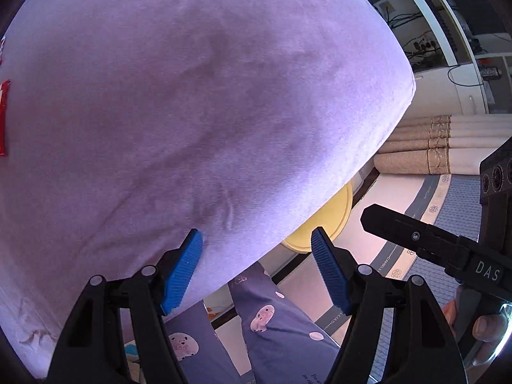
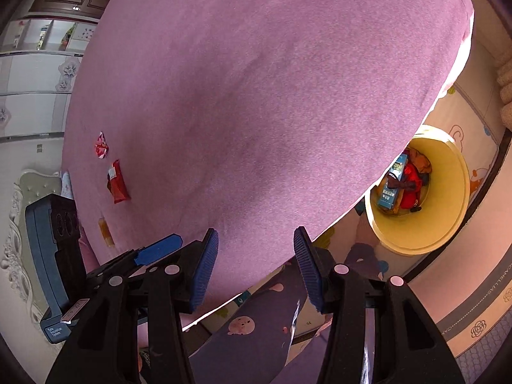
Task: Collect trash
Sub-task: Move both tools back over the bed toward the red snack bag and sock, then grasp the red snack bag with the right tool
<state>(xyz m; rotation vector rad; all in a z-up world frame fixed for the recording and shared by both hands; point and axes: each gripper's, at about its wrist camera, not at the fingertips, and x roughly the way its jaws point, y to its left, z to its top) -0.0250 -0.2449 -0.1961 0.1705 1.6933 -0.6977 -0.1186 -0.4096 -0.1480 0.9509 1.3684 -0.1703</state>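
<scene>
In my left view, my left gripper hangs over the near edge of a bed covered with a purple sheet, pointing steeply down; its blue pads stand well apart with nothing between them, only the sheet's edge and my patterned trouser leg below. A red wrapper shows at the far left edge of this view, lying flat on the sheet, its long axis running up and down the picture; most of it is cut off. A sliver of the yellow bin peeks out from under the bed's edge, just beyond my right-hand pad. My right gripper crosses the lower right corner of this view, held by a hand. In my right view, my right gripper also points down over the bed's edge, its pads apart and gripping nothing. On the sheet at the left lie three pieces of trash, well apart from my jaws: a crumpled red and white wrapper farthest away, a red packet nearer with its long axis running up and down the picture and slightly tilted, and a small orange packet nearest, lying the same way. The yellow bin stands on the floor at the right, beside the bed, its open mouth tipped towards me, with a blue box and red trash inside. My left gripper shows at the lower left.
</scene>
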